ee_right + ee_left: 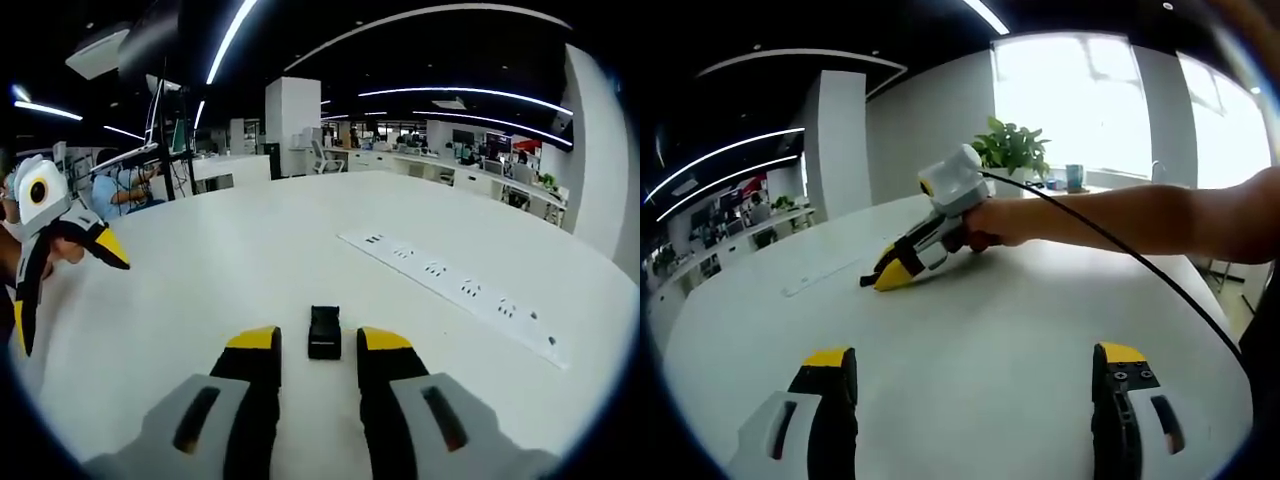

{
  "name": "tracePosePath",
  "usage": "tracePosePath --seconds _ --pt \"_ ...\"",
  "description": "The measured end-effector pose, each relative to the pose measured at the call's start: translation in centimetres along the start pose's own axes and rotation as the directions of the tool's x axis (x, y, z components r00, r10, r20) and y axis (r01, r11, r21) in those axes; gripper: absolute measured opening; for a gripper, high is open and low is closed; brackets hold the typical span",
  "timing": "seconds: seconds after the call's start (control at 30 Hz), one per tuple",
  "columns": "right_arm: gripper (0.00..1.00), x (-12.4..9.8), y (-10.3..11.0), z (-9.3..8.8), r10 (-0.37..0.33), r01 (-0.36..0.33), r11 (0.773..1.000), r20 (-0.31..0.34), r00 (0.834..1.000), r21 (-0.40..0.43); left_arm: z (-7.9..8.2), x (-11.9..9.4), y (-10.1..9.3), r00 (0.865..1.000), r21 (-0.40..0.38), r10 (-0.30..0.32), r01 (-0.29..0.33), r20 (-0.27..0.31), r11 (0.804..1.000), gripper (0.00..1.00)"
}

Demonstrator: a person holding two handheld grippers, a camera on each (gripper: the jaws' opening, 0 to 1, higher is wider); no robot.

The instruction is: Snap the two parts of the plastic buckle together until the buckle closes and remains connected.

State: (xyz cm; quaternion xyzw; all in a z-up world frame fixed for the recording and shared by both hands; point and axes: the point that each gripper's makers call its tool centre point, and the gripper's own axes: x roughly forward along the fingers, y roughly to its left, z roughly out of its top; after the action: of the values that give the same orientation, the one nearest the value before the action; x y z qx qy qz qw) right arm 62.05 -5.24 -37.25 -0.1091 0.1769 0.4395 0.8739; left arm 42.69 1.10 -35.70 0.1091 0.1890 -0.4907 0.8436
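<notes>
A small black plastic buckle piece (324, 332) lies on the white table (250, 260), in the gap between the tips of my right gripper (320, 342). Its yellow-tipped jaws stand open on either side of the piece without touching it. In the left gripper view that same right gripper (902, 268), held by a hand (992, 222), rests tip-down on the table (970, 320) at mid distance. My left gripper (975, 362) is open wide over bare table with nothing between its jaws. It also appears at the left edge of the right gripper view, raised, as the left gripper (60, 235).
A long flush socket strip (450, 280) runs across the table to the right of the buckle, seen too as the strip (820, 278). A black cable (1120, 250) trails from the right gripper along the forearm. A potted plant (1012, 150) stands at the table's far end.
</notes>
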Motion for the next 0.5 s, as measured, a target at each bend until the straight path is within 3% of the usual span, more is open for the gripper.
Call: tracePosePath --seconds 0.1,0.23,0.5 --pt "0.42 0.1 0.0 0.2 0.002 -0.002 1.0 0.011 1.0 -0.003 0.0 0.0 0.0 1.0 -0.001 0.001 -0.001 0.0 1.0 1.0" --pt "0.64 0.2 0.3 0.5 0.005 -0.004 1.0 0.036 0.999 -0.026 0.0 0.0 0.0 1.0 0.0 -0.001 0.001 -0.001 1.0 1.0" --pt "0.92 0.1 -1.2 0.9 -0.057 0.06 0.997 0.062 0.996 -0.039 0.0 0.0 0.0 1.0 -0.006 0.001 -0.001 0.0 1.0 1.0"
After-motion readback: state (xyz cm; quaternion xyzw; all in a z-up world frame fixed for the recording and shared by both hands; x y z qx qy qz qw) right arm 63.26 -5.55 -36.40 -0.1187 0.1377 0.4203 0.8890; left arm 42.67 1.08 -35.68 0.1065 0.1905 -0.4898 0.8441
